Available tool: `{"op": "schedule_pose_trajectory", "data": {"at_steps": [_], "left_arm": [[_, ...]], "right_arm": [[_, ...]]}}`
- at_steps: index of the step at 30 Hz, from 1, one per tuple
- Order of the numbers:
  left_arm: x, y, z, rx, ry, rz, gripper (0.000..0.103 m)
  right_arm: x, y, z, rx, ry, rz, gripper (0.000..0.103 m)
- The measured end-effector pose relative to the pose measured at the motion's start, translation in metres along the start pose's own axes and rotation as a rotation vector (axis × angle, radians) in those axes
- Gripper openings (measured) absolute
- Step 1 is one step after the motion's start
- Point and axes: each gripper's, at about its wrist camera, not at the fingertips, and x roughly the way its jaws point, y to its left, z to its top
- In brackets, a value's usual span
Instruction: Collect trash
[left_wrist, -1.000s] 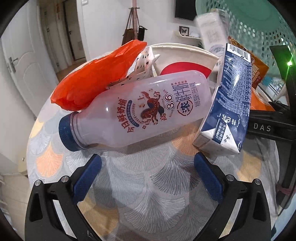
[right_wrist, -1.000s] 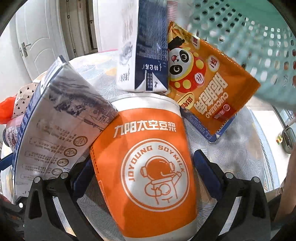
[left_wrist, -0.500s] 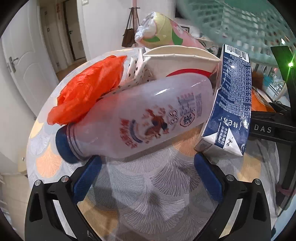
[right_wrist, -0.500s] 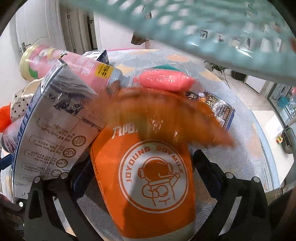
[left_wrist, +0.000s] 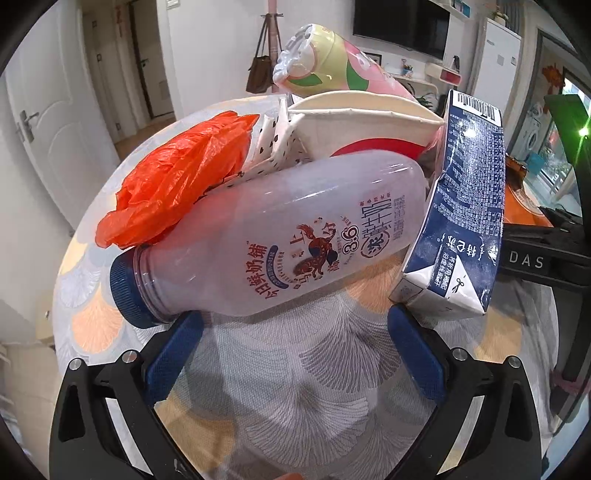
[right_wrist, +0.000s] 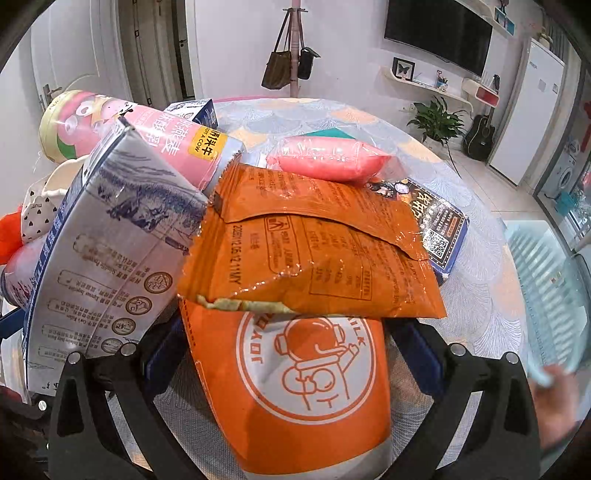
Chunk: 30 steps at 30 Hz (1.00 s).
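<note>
A pile of trash lies on a round patterned table. My left gripper is open just short of a frosted milk bottle that lies on its side, blue cap to the left. Behind it are an orange plastic bag, a white paper bowl, a pink and green cup and a blue carton. My right gripper is open, with an orange soymilk cup lying between its fingers. An orange snack bag rests on that cup.
Beside the cup lie the blue and white carton, a pink bottle, a pink pack and a dark packet. A hand holds a teal basket at the right edge.
The teal basket overhead has swung away to the right. The snack bag, pink bottle and pink pack dropped onto the pile. Both grippers stayed where they were.
</note>
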Motion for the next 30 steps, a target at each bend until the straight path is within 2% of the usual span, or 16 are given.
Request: {"op": "schedule_pose_trajectory", "data": {"at_steps": [11, 18, 20, 22, 25, 27, 30], "left_arm": [[-0.005, 0.0, -0.004, -0.026, 0.009, 0.016, 0.095], [-0.042, -0.023, -0.016, 0.014, -0.089, 0.058, 0.095], [-0.054, -0.028, -0.018, 0.026, -0.122, 0.063, 0.095], [-0.067, -0.033, -0.019, 0.04, -0.166, 0.074, 0.096], [-0.079, -0.044, -0.015, 0.058, -0.22, 0.07, 0.096], [-0.086, -0.056, -0.011, 0.084, -0.262, 0.047, 0.096], [-0.094, -0.078, -0.004, 0.117, -0.335, 0.008, 0.096]], "right_arm": [[0.001, 0.0, 0.0, 0.0, 0.0, 0.0, 0.096], [0.0, 0.0, 0.0, 0.004, 0.005, -0.005, 0.096], [-0.007, 0.003, -0.006, 0.005, 0.056, -0.006, 0.096], [-0.017, 0.0, -0.016, -0.03, 0.114, 0.029, 0.096], [-0.037, -0.009, -0.038, -0.045, 0.126, 0.023, 0.096], [-0.059, -0.028, -0.052, 0.047, 0.058, 0.024, 0.096], [-0.108, -0.051, -0.065, 0.134, -0.213, -0.115, 0.095]]}}
